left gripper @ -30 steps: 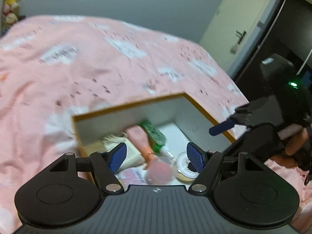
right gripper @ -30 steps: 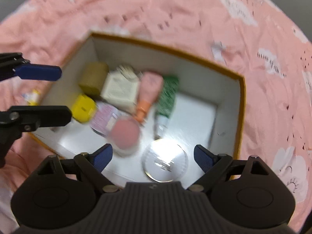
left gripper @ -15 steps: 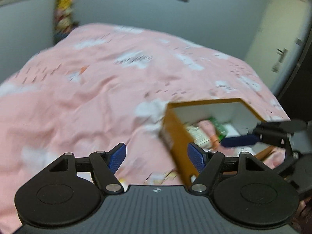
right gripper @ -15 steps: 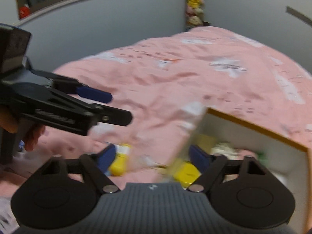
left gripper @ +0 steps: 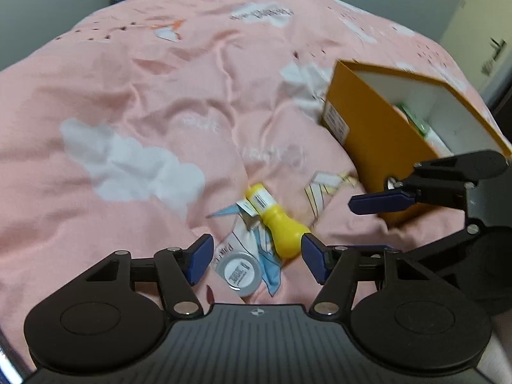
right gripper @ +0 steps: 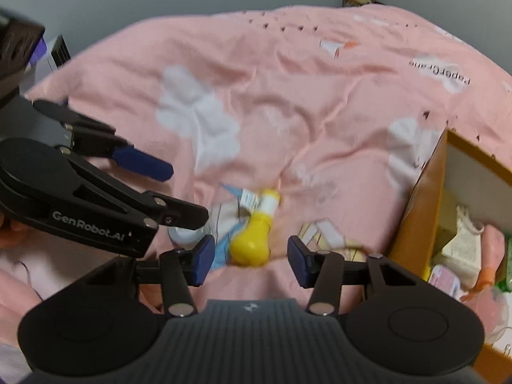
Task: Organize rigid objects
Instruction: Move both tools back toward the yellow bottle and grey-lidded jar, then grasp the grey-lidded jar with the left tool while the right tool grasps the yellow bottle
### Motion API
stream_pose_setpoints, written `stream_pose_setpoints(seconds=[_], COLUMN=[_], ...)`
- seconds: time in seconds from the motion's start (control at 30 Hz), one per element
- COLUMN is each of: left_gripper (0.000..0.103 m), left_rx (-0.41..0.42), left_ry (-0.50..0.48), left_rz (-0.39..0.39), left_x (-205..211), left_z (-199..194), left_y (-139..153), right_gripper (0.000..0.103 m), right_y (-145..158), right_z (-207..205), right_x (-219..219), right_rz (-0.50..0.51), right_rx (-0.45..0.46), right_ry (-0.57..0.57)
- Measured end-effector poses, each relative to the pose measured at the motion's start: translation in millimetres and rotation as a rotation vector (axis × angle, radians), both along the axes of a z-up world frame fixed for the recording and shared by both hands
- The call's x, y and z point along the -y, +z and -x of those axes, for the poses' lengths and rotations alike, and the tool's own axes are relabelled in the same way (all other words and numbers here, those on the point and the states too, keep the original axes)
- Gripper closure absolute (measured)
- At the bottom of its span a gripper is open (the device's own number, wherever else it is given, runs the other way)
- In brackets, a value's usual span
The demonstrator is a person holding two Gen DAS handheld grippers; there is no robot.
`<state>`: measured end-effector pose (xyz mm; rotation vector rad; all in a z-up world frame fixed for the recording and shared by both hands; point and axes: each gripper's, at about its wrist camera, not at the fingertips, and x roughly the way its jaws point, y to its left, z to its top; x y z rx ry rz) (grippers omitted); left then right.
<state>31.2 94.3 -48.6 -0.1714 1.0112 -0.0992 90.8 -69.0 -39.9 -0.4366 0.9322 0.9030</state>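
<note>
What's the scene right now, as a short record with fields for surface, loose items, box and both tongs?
surface: pink bedspread
loose items: yellow bottle lying on its side; round tin beside it
box: orange box, open top, several items inside
left tongs: open, empty, over the tin and bottle
right tongs: open, empty, aimed at the bottle

1 yellow bottle (left gripper: 281,227), 1 jar (left gripper: 239,273), 1 box (left gripper: 380,128)
</note>
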Motion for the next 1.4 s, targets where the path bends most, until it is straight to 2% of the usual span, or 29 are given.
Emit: stream_pose_setpoints(seconds=[0.1, 0.33, 0.47, 0.7, 0.8, 0.93, 1.07, 1.23, 1.4], left_gripper=[0.03, 0.035, 0.035, 0.036, 0.043, 0.056, 0.056, 0.056, 0.056], left_rx=[-0.01, -0.087, -0.122, -0.148, -0.149, -0.13, -0.109, -0.015, 0.049], left_ry=[-0.046, -0.089, -0.109, -0.132, -0.135, -0.121, -0.111, -0.046, 0.058], left_rz=[-0.033, -0.128, -0.157, -0.22, -0.225, -0.221, -0.2, -0.18, -0.13], left_x=[3.8, 13.1, 16.3, 25.2, 26.6, 26.5, 24.7, 18.8, 3.4], left_z=[-0.7, -5.9, -8.2, -12.0, -12.9, -12.6, -10.6, -0.1, 0.3], left_y=[-4.6, -23.1, -33.1, -45.0, -46.6, -44.9, -41.4, -24.2, -6.6], right_gripper=[0.053, 0.052, 0.047, 0.045, 0.044, 0.041, 0.041, 0.042, 0.051], right_y=[-11.8, -26.3, -29.3, -28.8, -29.5, -29.9, -31.2, -29.0, -31.3], right_z=[-0.1, -2.7, -4.2, -3.1, -3.1, -2.7, -2.6, -3.6, -8.4], right_x=[1.2, 3.5, 2.9, 3.2, 3.5, 3.1, 2.5, 2.8, -8.3], right_rz=[0.02, 0.033, 0.037, 0.04, 0.039, 0.037, 0.037, 0.018, 0.039], right_rx=[-0.029, -0.088, -0.1, -0.1, -0.103, -0.104, -0.103, -0.088, -0.068], right_ry=[0.007, -0.006, -0.014, -0.02, -0.025, -0.025, -0.027, -0.025, 0.01])
